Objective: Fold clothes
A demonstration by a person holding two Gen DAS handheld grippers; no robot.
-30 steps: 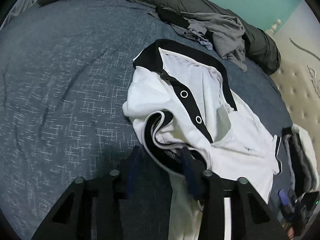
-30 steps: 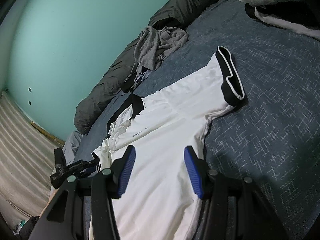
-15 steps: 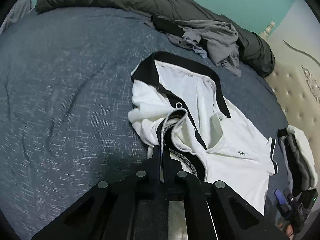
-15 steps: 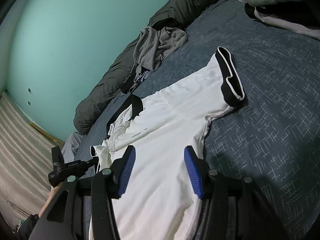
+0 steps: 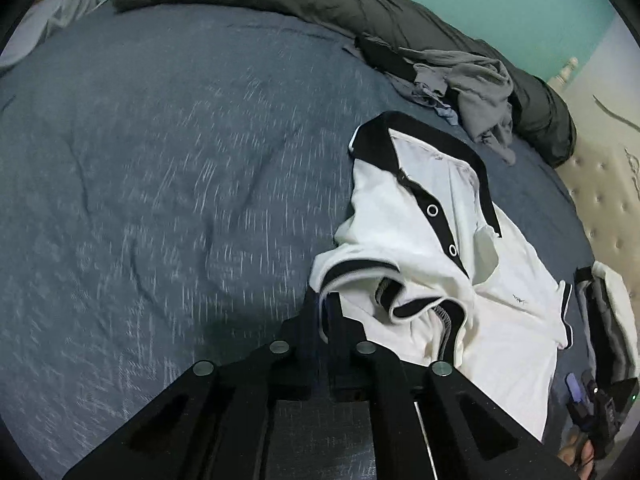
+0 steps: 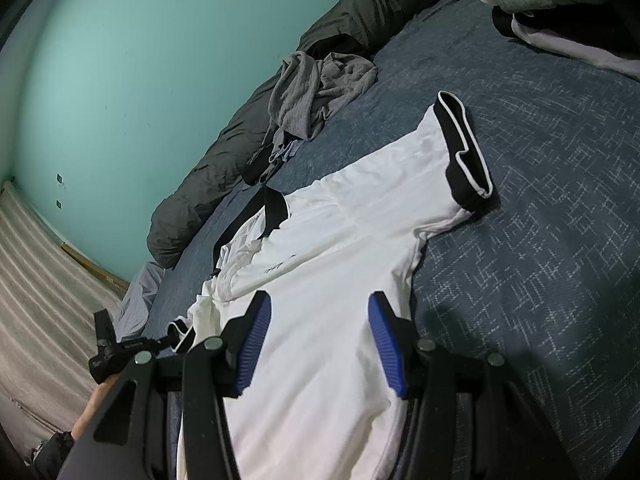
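1. Blue bedspread (image 5: 160, 200) carries the white polo shirt (image 5: 500, 300), spread flat.
2. Left gripper (image 5: 329, 304), jaws just eased slightly apart, pinches the black-trimmed sleeve cuff (image 5: 352, 270).
3. Right gripper (image 6: 316, 340) hovers, jaws apart, over the shirt's body.

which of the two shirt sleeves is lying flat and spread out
The sleeve on the right tongs' side, cuff lying open on the bedspread. The other sleeve is bunched up at the left tongs.

- Left gripper (image 5: 325, 312): matte black angular frame, triangular cut-outs in its arms, round silver screw heads across the linkage behind the fingers.
- Right gripper (image 6: 316, 344): the same black frame and silver screws, its fingers (image 6: 256, 344) faced with ribbed blue pads.
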